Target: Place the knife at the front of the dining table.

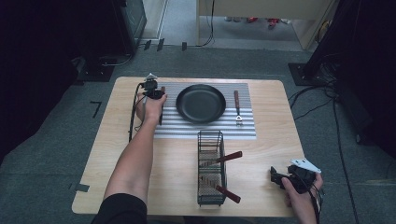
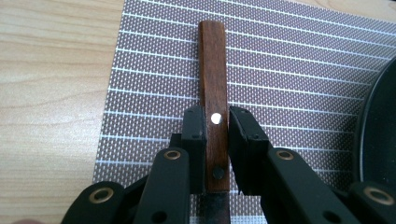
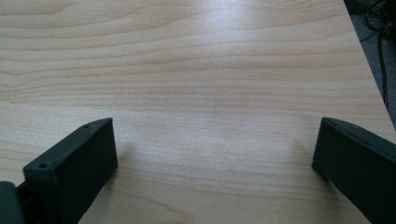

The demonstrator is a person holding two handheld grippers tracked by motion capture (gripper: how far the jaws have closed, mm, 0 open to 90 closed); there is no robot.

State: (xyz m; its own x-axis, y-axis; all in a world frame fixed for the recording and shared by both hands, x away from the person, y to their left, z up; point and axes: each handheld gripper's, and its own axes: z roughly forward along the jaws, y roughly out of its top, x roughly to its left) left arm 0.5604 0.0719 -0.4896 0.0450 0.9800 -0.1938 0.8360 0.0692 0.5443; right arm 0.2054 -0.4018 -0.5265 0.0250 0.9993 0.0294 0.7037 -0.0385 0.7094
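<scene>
A wooden-handled knife (image 2: 212, 60) lies along the left strip of the striped placemat (image 2: 289, 70), left of the black plate (image 1: 201, 103). My left gripper (image 2: 215, 114) is shut on its brown handle, both pads pressing the handle's sides near a white rivet. In the high view the left gripper (image 1: 152, 91) sits at the mat's far left, with the handle end (image 1: 163, 89) poking out beyond it. My right gripper (image 1: 280, 179) rests low over bare wood at the table's front right. Its jaws (image 3: 215, 154) stand wide open with nothing between them.
A wooden-handled fork (image 1: 237, 107) lies on the mat right of the plate. A black wire basket (image 1: 210, 168) stands at the front middle of the table (image 1: 271, 135), holding two more wooden-handled utensils. The plate's rim (image 2: 373, 135) is close on the left gripper's right.
</scene>
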